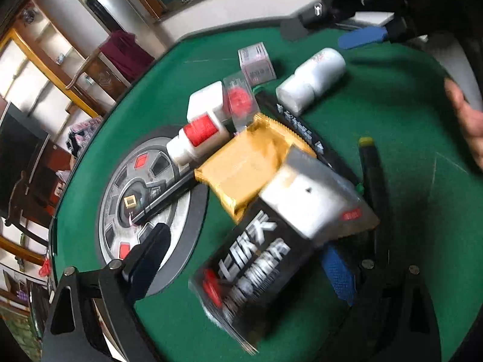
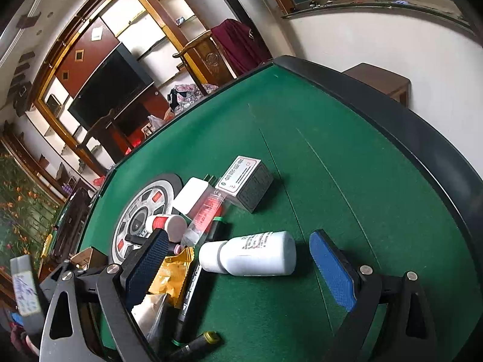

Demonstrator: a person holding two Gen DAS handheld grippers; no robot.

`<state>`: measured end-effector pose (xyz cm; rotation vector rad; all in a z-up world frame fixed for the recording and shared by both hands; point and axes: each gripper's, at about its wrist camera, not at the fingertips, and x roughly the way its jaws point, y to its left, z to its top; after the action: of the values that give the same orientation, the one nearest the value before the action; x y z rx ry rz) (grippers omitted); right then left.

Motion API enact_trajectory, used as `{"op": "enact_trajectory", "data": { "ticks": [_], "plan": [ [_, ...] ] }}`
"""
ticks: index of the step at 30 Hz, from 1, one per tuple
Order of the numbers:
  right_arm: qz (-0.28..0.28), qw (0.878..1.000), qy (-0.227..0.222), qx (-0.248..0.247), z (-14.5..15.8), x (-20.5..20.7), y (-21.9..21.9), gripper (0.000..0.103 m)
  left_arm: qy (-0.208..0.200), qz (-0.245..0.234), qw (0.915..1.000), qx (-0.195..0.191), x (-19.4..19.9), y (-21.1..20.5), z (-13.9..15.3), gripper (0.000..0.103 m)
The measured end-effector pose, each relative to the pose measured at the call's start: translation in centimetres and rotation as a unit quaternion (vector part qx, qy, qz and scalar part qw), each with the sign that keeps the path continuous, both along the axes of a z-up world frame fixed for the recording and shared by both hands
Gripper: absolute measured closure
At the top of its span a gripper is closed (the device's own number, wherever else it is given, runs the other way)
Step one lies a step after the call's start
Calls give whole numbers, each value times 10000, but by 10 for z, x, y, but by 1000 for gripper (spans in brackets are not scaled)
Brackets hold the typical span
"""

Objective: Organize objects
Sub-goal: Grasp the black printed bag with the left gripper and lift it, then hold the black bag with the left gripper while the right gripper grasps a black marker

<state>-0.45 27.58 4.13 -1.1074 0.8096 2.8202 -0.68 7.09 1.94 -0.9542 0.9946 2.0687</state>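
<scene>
A black snack packet (image 1: pixel 253 256) with white lettering and a clear top lies blurred between the wide-spread fingers of my left gripper (image 1: pixel 246 241), which is open; the left pad (image 1: pixel 148 259) is clear of it. Beyond it lie a gold packet (image 1: pixel 244 169), a black marker (image 1: pixel 299 123), a small red-labelled bottle (image 1: pixel 196 138) and a white bottle (image 1: pixel 311 81). My right gripper (image 2: pixel 238 238) is open, and the white bottle (image 2: pixel 250 253) lies on its side just ahead between the blue pads (image 2: pixel 332 271). The right gripper (image 1: pixel 314 36) also shows at the top right of the left wrist view.
The green felt table (image 2: pixel 332 150) has a raised dark rim and a round silver centre console (image 2: pixel 142 208). On the felt are a pink-and-white box (image 2: pixel 244 184), a white adapter (image 2: pixel 190 196), a clear case with red inside (image 2: pixel 208 211) and a yellow-tipped pen (image 2: pixel 199 342). A hand (image 1: pixel 465 120) is at the right.
</scene>
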Motion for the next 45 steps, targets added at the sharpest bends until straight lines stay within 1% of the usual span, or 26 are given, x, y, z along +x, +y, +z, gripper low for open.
{"op": "enact_trajectory", "data": {
  "ticks": [2,4,5,6,7,9,11,14,16,18,20,21,22,24,27,29,32,35,37,42,45],
  "plan": [
    [23,10000,-46,15,-3,-2,-2,6,-189,157,9997,30,-5,2,-1,9],
    [52,10000,-74,27,-5,-2,-3,6,-548,415,9975,159,-10,0,-1,21],
    [59,9999,-88,45,-6,-3,-4,6,-731,433,9960,277,-10,-1,-1,44],
    [70,9999,-110,67,-6,-3,-5,6,-895,467,9940,413,-9,-3,-1,60],
    [78,9999,-122,70,-8,-3,-5,6,-891,542,9936,423,-8,-4,-2,62],
    [74,9998,-156,89,-10,-4,-5,6,-950,637,9920,542,-5,-8,-3,70],
    [61,9998,-177,91,-11,-4,-5,6,-1039,806,9886,733,-6,-14,-2,71],
    [28,9997,-220,93,-13,-4,-2,6,-1222,1128,9777,1282,-6,-32,12,72],
    [20,9996,-254,90,-15,-5,-2,6,-1177,1344,9696,1675,-1,-49,28,71],
    [37,9995,-292,73,-17,-6,-1,6,-1078,1619,9582,2098,9,-72,46,71],
    [48,9994,-315,106,-17,-6,-2,6,-849,1921,9472,2422,25,-98,63,71],
    [63,9994,-310,137,-17,-5,-3,6,-734,2110,9370,2686,36,-117,73,71],
    [79,9994,-297,162,-17,-5,-4,6,-679,2197,9314,2822,46,-125,81,71],
    [112,9992,-271,257,-16,-4,-8,6,-465,2454,9156,3152,70,-156,96,71],
    [293,9983,-205,452,-7,-6,-21,6,-228,2744,8992,3400,93,-195,108,71],
    [464,9971,-168,577,2,-8,-33,4,-136,2881,8931,3452,103,-215,112,71],
    [930,9928,-101,748,23,-20,-58,3,6,3016,8897,3429,113,-233,110,71],
    [1258,9871,47,988,46,-32,-86,3,-71,3094,8823,3545,114,-245,105,71],
    [1379,9841,35,1120,52,-40,-100,4,-91,3145,8783,3601,115,-251,102,71],
    [1629,9761,-218,1423,48,-58,-130,4,-115,3185,8712,3733,121,-270,95,71],
    [1994,9660,-394,1599,40,-70,-152,4,-178,3234,8686,3750,122,-276,89,71]
  ]
}}
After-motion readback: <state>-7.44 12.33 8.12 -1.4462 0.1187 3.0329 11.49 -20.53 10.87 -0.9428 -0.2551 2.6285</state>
